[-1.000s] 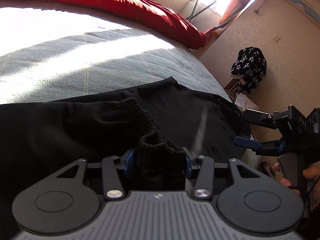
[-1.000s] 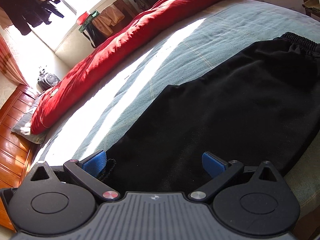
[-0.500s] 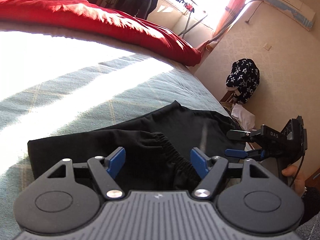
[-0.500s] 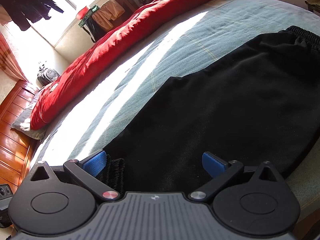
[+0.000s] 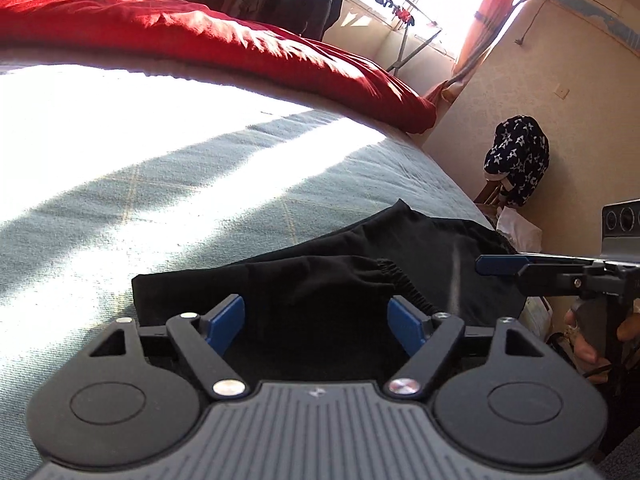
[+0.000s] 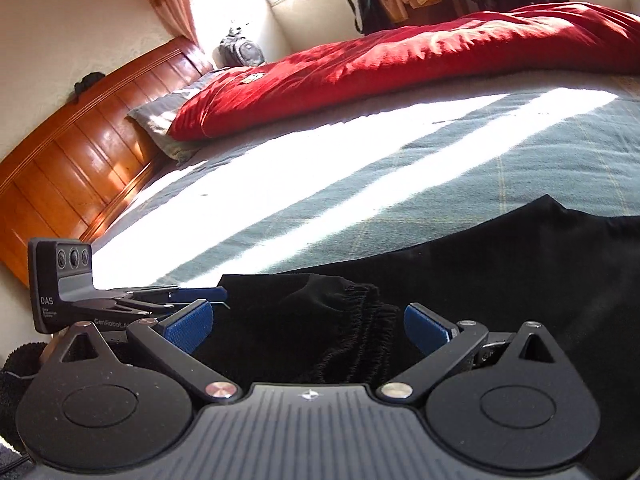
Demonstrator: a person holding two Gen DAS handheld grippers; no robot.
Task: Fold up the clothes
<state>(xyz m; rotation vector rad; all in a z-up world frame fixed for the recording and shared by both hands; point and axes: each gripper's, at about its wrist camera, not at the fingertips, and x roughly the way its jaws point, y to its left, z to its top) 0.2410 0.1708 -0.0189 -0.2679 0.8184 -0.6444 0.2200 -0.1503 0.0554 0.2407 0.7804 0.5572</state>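
Across the grey bedspread (image 5: pixel 240 184) black trousers (image 5: pixel 328 280) lie folded, waistband between both grippers' released, just-widened fingers (image 5: pixel 224 320).

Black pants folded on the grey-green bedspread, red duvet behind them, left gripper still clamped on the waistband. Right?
One error: the left gripper is not clamped. The left wrist view shows its jaws have just been opening, blue pads clear of the black pants. The grey-green bedspread and red duvet are right.

Trousers (image 5: pixel 400 264) lie on bed (image 5: pixel 200 184), lower centre of frame. Quilt (image 5: pixel 240 52) behind, upper left. Headboard (image 6: pixel 80 168) at left in right-wrist view.
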